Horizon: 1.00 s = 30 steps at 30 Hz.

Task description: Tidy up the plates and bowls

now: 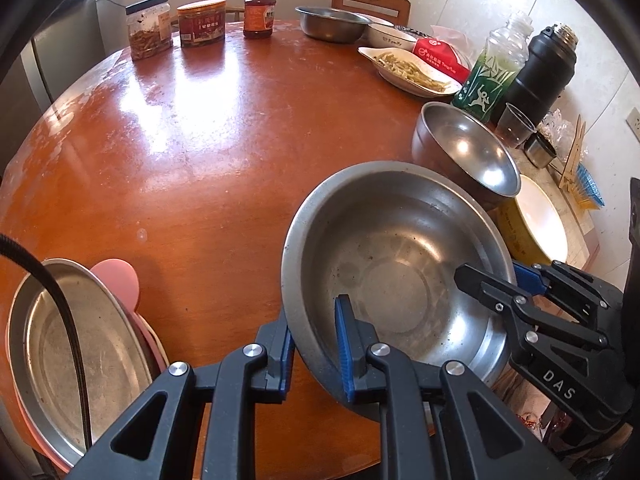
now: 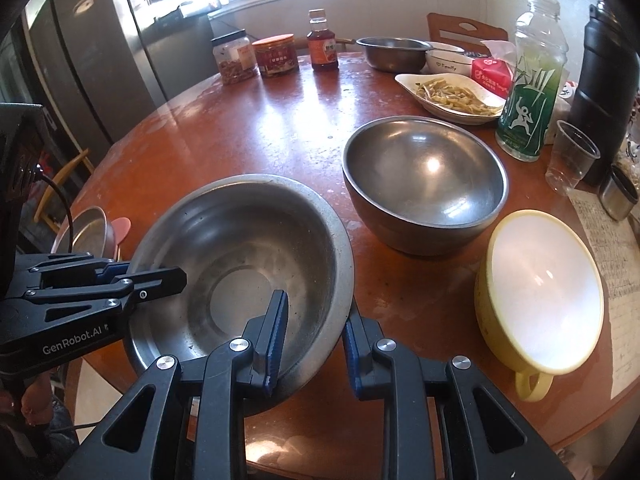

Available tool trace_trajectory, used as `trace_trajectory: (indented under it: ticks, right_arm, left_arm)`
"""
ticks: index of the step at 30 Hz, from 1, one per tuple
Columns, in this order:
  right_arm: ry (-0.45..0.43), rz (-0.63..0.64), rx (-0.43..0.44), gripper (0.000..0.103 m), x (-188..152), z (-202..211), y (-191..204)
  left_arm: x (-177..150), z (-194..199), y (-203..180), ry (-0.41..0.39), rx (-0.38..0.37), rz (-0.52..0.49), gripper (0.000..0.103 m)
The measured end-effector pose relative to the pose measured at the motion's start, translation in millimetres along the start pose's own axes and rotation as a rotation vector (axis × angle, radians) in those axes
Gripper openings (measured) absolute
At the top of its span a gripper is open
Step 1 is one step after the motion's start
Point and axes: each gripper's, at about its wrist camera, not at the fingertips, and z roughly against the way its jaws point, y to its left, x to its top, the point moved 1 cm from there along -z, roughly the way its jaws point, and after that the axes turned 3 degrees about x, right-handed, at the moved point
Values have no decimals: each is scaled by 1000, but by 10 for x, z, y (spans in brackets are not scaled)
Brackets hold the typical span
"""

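A wide steel basin (image 1: 396, 272) (image 2: 240, 264) sits at the near edge of the round red-brown table (image 1: 180, 140). My left gripper (image 1: 316, 340) straddles its near-left rim, one finger inside and one outside, pads close on the wall. My right gripper (image 2: 314, 344) straddles its near-right rim the same way; it also shows in the left wrist view (image 1: 500, 284). A deep steel bowl (image 2: 424, 180) (image 1: 468, 152) and a yellow cup-bowl (image 2: 540, 292) (image 1: 536, 220) stand to the right. A steel plate on a pink plate (image 1: 76, 356) lies at the left.
At the far side stand two jars (image 1: 176, 26), a sauce bottle (image 1: 259, 8), a steel bowl (image 1: 332, 22), a white bowl (image 1: 390, 36) and a dish of food (image 1: 412, 70). A green bottle (image 2: 530, 80), black flask (image 2: 600, 80), plastic cup (image 2: 572, 156) and paper (image 2: 612, 272) crowd the right.
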Motion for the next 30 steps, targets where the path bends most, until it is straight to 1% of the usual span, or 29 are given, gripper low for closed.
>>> trace_trajectory:
  ticks: [9, 19, 25, 30]
  right_arm:
    - [16, 22, 6, 27, 3, -44, -37]
    - [32, 39, 33, 28, 1, -95, -44]
    - [37, 26, 35, 28, -16, -103, -70]
    - [44, 15, 37, 28, -39, -116, -101]
  left_arm:
    - [-1, -63, -34, 16, 13, 3, 20]
    - [-11, -98, -18, 23, 30, 14, 20]
    - [-11, -137, -22, 37, 29, 18, 20]
    - [2, -130, -40, 31, 29, 12, 20]
